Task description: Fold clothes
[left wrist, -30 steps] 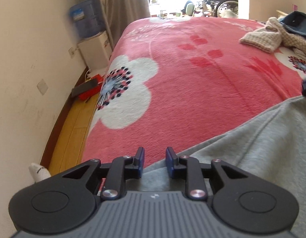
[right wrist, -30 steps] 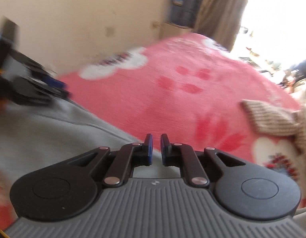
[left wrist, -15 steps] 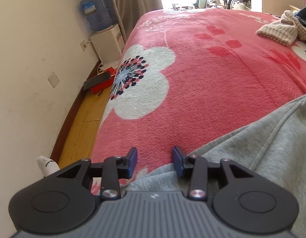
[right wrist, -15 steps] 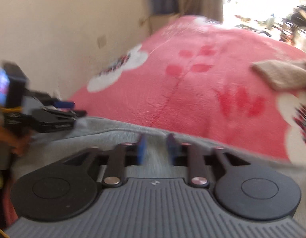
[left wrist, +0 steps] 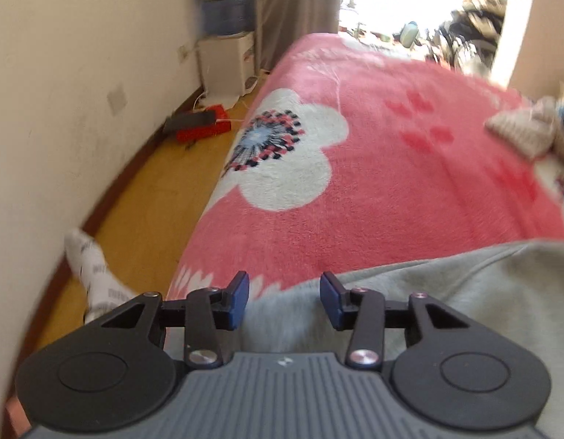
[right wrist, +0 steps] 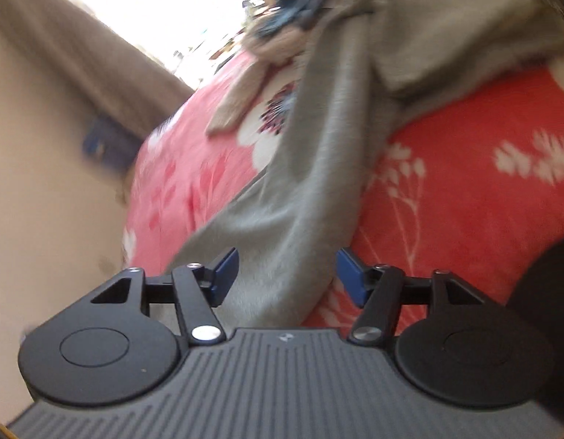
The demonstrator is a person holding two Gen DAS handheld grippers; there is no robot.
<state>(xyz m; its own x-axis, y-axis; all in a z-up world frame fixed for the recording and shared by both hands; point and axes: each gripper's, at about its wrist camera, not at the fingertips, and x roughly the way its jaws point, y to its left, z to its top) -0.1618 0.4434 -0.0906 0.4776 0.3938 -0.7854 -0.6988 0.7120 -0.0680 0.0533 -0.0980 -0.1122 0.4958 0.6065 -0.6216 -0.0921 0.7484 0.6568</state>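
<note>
A grey garment (left wrist: 446,292) lies on the pink flowered bedspread (left wrist: 373,168) at the near edge of the bed. My left gripper (left wrist: 284,300) is open above the garment's edge, the cloth showing between its blue pads. In the right wrist view, which is tilted and blurred, the grey garment (right wrist: 318,168) runs away across the bed as a long strip. My right gripper (right wrist: 287,274) is open wide over its near end. Neither gripper holds the cloth.
A beige checked garment (left wrist: 523,131) lies at the far right of the bed, also in the right wrist view (right wrist: 245,84). Left of the bed are a wooden floor (left wrist: 153,197), a wall, a red box (left wrist: 201,128), a water dispenser (left wrist: 227,62) and a white sock (left wrist: 95,270).
Both grippers have opened wider and let go of the grey garment. The left gripper has lifted and pulled back a little. The right gripper has swung and tilted sharply.
</note>
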